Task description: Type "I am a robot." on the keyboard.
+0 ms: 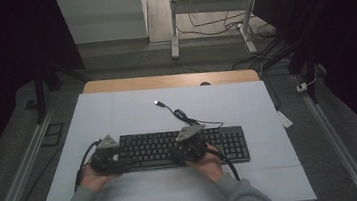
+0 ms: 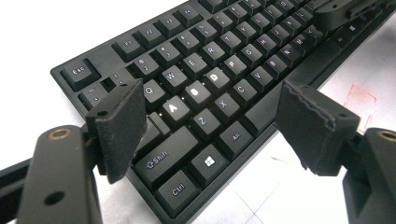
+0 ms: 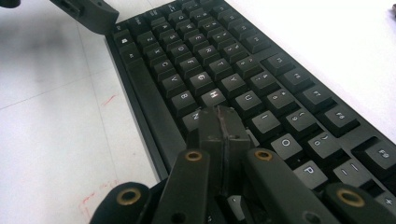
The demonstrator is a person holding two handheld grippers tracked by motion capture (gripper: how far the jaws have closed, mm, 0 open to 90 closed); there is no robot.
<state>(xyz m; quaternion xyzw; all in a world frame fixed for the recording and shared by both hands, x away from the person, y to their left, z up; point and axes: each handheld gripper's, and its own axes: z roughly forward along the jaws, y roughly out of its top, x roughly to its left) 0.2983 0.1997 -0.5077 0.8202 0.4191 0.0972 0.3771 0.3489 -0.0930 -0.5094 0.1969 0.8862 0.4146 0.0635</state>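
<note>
A black keyboard (image 1: 171, 149) lies across the white table top, its cable (image 1: 184, 116) curling away to a loose USB plug (image 1: 157, 102). My left gripper (image 1: 108, 158) is at the keyboard's left end. In the left gripper view its jaws (image 2: 215, 121) stand wide open over the A, S and Z keys, with the pads (image 2: 119, 126) clear of them. My right gripper (image 1: 190, 149) hovers over the keyboard's middle. In the right gripper view its jaws (image 3: 222, 123) are pressed together with nothing between them, tips just above the keys near H and N.
The white sheet (image 1: 117, 112) covers the table, and a wooden edge (image 1: 164, 81) runs along the far side. Faint red marks (image 3: 107, 100) sit on the sheet near the keyboard's front. Desk legs and cables (image 1: 218, 21) lie on the floor beyond.
</note>
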